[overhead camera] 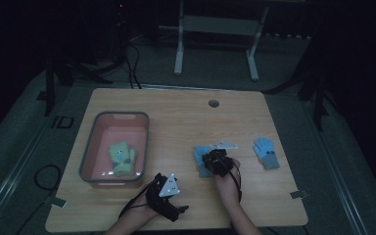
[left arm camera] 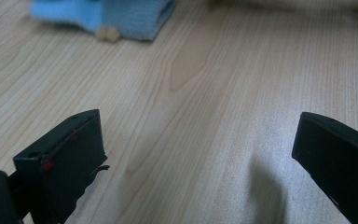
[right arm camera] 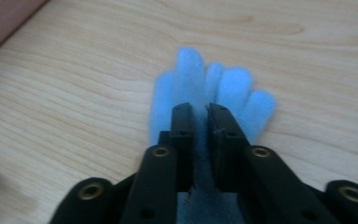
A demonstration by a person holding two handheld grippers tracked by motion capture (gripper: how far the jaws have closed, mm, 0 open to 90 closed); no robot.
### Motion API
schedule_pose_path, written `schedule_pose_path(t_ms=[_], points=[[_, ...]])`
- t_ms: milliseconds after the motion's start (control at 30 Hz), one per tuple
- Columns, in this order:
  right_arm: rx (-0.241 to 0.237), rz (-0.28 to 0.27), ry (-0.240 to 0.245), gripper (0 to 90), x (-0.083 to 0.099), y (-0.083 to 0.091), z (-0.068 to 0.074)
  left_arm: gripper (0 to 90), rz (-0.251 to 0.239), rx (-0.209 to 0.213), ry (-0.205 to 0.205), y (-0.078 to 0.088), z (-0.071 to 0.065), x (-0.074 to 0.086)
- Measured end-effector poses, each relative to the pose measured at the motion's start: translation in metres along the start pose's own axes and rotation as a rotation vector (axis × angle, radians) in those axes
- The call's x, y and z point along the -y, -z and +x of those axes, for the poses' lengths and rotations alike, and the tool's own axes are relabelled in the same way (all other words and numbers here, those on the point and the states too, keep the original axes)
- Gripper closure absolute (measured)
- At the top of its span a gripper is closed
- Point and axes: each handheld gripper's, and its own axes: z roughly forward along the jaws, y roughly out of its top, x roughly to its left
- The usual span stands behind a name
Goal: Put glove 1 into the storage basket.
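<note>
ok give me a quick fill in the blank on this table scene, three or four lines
1. The bin on the table's left holds a pair of ____ gloves.
2. The right tool sits over a glove whose colour is ____.
3. The jaws of the left tool stand wide ____ over bare wood.
4. The number of blue gloves lying on the table is ____.

Missing words: green; blue; open; two

A pale wooden tabletop [overhead camera: 176, 112] carries a pink bin [overhead camera: 98, 147] at left and two blue gloves [overhead camera: 201, 157] [overhead camera: 265, 152] at right.
</note>
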Motion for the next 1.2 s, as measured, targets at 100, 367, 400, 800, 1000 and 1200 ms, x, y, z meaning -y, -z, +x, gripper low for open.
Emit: schedule_pose_path(t_ms=[100,367,400,800,1000,1200], points=[[0.023,0.009,0.017,69.3,0.004,-0.008,0.004,2.6,0.003,-0.006,-0.011,0.0,-0.001,0.0],[0.031,-0.005,0.015,60.0,-0.001,-0.015,0.007,2.6,0.001,0.0,-0.009,0.0,-0.002,0.0],[0.027,-0.006,0.02,59.9,-0.002,-0.013,0.007,2.6,0.002,-0.001,-0.011,0.0,-0.002,0.0],[-0.014,-0.028,0.042,54.5,-0.013,0.019,-0.019,2.6,-0.008,-0.002,-0.006,0.0,-0.001,0.0],[0.003,-0.029,0.06,55.8,-0.01,0.036,-0.05,2.6,-0.006,-0.001,-0.007,0.0,-0.001,0.001],[0.023,-0.047,0.079,58.3,-0.009,0.052,-0.078,2.6,-0.006,0.004,-0.005,0.0,-0.001,0.001]])
